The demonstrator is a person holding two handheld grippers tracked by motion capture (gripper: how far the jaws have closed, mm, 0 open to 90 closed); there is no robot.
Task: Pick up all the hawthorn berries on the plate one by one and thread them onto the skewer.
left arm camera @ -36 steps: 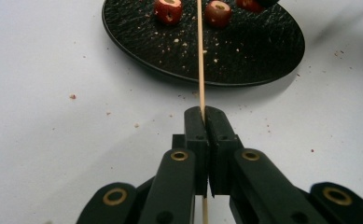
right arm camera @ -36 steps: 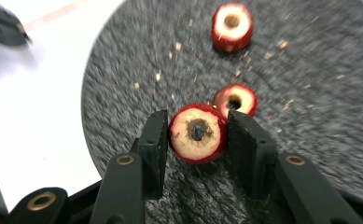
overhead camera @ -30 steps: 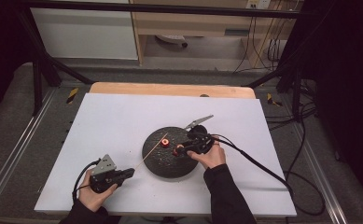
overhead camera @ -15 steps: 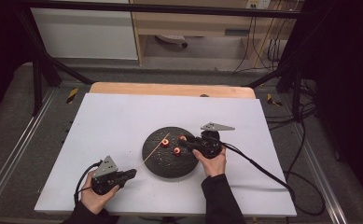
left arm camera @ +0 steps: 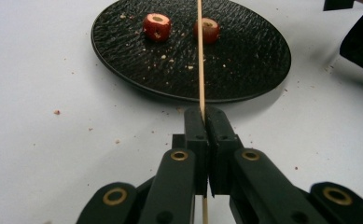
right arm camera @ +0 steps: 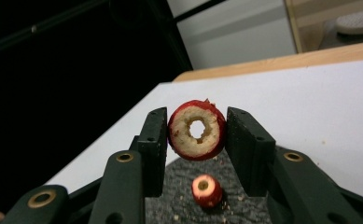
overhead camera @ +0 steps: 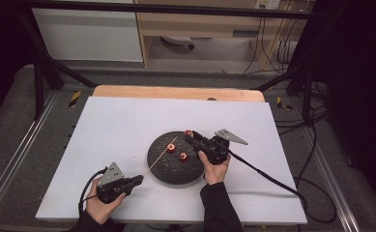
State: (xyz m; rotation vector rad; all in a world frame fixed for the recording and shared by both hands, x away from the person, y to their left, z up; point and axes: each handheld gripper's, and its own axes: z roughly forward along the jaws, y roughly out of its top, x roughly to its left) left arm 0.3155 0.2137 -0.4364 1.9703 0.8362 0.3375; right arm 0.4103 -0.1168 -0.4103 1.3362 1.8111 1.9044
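Bamboo skewer [left arm camera: 200, 56] is clamped between the shut jaws of the left gripper [overhead camera: 136, 181], at about 7 o'clock of the black textured plate [overhead camera: 162, 170] in the high view; that hand's position looks unchanged against both earlier frames. In the left gripper view the stick runs straight up toward 12 o'clock across the plate, passing just beside the right-hand one of two cored red fruit pieces [left arm camera: 157, 26] lying on it, with crumbs scattered around. Moving right: the right gripper [overhead camera: 190, 136] is clenched on a third cored red fruit ring [right arm camera: 197, 129], pinched at 9 and 3 o'clock by the pads, bored hole facing the camera. One second ago that gripper sat over the plate's 3 o'clock edge; half a second ago it was turned more toward plate centre; now it is seen at roughly 1 o'clock of the plate with the ring carried at the jaw tips, above the plate. Judged meaning: the ring has been picked and is being lined up, hole toward the skewer tip, for threading; two pieces remain on the plate. Skewer tip and ring are not yet touching. Alignment of hole to tip is judged the critical part. No brands, labels or readable writing are visible on grippers, plate or white tabletop [overhead camera: 118, 125].
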